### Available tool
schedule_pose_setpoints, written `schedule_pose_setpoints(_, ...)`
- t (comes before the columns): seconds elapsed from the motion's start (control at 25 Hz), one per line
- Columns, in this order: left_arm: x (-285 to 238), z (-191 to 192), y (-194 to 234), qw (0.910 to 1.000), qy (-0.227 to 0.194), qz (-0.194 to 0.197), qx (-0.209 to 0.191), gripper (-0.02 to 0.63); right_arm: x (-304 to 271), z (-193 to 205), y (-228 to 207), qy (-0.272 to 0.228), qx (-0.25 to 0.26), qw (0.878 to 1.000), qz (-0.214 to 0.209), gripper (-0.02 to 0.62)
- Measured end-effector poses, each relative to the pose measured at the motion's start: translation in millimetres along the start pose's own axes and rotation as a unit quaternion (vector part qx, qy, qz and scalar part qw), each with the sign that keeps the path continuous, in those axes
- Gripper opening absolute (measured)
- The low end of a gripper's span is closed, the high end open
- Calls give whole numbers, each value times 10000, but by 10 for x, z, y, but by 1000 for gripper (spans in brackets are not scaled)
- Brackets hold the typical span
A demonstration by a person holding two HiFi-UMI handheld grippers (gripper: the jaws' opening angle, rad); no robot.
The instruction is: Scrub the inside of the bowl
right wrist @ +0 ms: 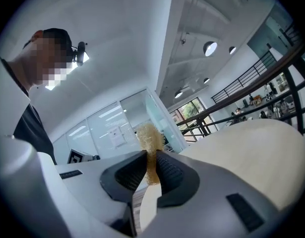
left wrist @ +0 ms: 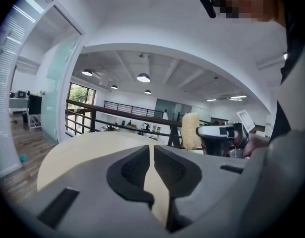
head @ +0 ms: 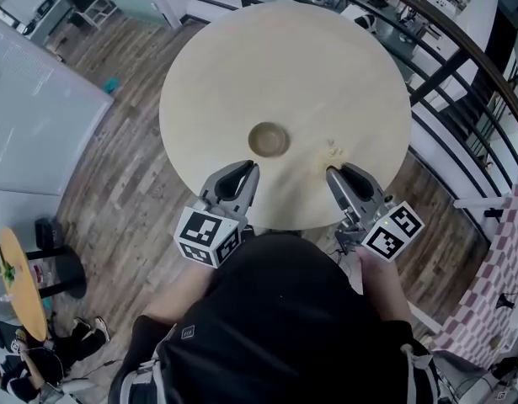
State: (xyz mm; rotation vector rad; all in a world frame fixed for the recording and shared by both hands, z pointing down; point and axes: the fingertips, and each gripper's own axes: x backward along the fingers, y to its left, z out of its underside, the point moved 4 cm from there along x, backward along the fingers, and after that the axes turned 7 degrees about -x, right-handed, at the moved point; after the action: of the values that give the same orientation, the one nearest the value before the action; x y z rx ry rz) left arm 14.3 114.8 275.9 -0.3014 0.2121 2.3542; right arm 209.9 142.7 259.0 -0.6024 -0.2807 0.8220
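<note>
A small tan bowl point(head: 268, 139) sits upright on the round pale table point(head: 242, 57), a little in front of both grippers. My left gripper point(head: 248, 168) hovers at the near table edge, just left of and below the bowl. Its jaws point(left wrist: 152, 150) stand a narrow slit apart with nothing between them. My right gripper point(head: 333, 173) is held to the bowl's right and is shut on a yellowish fibrous scrubber point(right wrist: 148, 135). The scrubber's tuft sticks out past the fingertips, and the left gripper view also shows the scrubber point(left wrist: 190, 130). Neither gripper view shows the bowl.
A dark metal railing point(head: 461, 66) curves round the table's far and right sides. The wooden floor point(head: 115, 167) lies to the left, with a small round side table point(head: 18, 280) at the lower left. The person's dark-clothed body fills the foreground.
</note>
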Motion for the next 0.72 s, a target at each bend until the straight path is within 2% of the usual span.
schedule_pose_setpoints(0.28, 214, -272, 146, 9996, -189, 41, -213, 21, -90, -206, 377, -340, 728, 9968, 53, 67)
schedule_pose_setpoints(0.72, 435, -297, 372, 9994, -299, 62, -173, 9, -303, -202, 687, -424, 1054, 9935, 63, 67)
